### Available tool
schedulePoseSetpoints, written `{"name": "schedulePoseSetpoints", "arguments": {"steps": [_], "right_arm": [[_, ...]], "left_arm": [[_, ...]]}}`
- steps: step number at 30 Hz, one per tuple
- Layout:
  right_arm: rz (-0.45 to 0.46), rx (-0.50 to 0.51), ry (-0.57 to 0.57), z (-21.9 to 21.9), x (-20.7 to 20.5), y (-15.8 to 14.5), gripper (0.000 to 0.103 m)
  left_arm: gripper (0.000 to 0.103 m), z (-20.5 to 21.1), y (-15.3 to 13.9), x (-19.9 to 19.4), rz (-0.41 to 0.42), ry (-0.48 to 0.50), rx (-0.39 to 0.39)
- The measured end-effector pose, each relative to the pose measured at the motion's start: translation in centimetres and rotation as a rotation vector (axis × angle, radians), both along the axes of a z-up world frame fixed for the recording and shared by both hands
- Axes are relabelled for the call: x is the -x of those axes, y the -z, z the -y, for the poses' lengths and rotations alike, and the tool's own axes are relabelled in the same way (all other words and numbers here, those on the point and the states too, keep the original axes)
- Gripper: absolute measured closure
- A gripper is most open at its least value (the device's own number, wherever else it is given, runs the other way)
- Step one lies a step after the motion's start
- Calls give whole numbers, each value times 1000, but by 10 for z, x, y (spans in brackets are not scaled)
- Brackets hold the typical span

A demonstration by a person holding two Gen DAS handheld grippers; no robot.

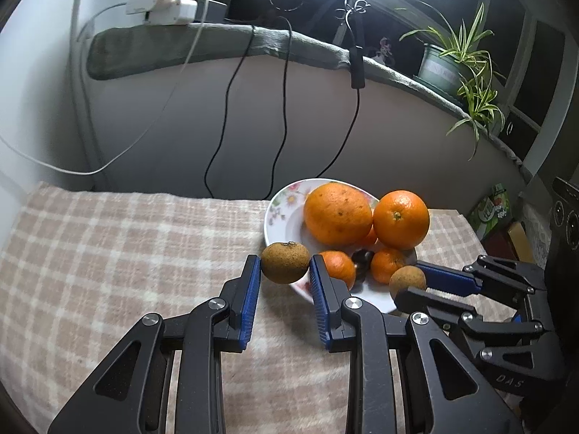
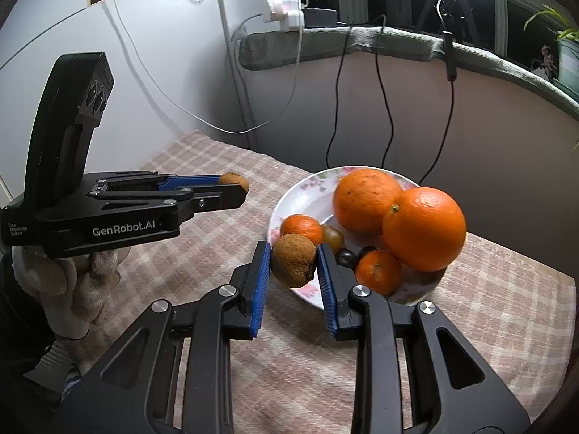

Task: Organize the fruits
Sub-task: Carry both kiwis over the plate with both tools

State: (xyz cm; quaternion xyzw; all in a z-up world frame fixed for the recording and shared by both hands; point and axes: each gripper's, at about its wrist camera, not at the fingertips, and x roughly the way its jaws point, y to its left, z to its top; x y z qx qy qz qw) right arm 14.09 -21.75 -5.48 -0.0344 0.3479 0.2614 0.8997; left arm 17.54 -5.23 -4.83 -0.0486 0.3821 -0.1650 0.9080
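My left gripper (image 1: 285, 269) is shut on a small brown fruit (image 1: 285, 262) and holds it above the near-left rim of a floral plate (image 1: 280, 217). My right gripper (image 2: 294, 264) is shut on a second brown fruit (image 2: 293, 264) over the plate's (image 2: 300, 195) near rim. The plate holds two large oranges (image 1: 337, 214) (image 1: 401, 219), small mandarins (image 1: 338, 267) (image 1: 387, 264) and a dark round fruit (image 1: 362, 257). In the right wrist view the left gripper (image 2: 237, 183) shows at the left, and the right gripper (image 1: 410, 282) shows at the right of the left wrist view.
A checked beige cloth (image 1: 126, 253) covers the table. Black cables (image 1: 224, 115) and a white cable (image 1: 119, 152) hang down the wall behind. A ledge carries chargers (image 1: 163, 1) and a potted plant (image 1: 448, 61). Boxes (image 1: 494, 209) stand past the table's right edge.
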Motion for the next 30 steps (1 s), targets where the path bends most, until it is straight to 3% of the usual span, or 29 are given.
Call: {"name": "schedulePoseSetpoints", "arguments": {"steps": [30], "right_arm": [[-33, 10, 14, 7, -23, 17, 75]], "left_arm": [[77, 29, 12, -42, -26, 36, -20]]}}
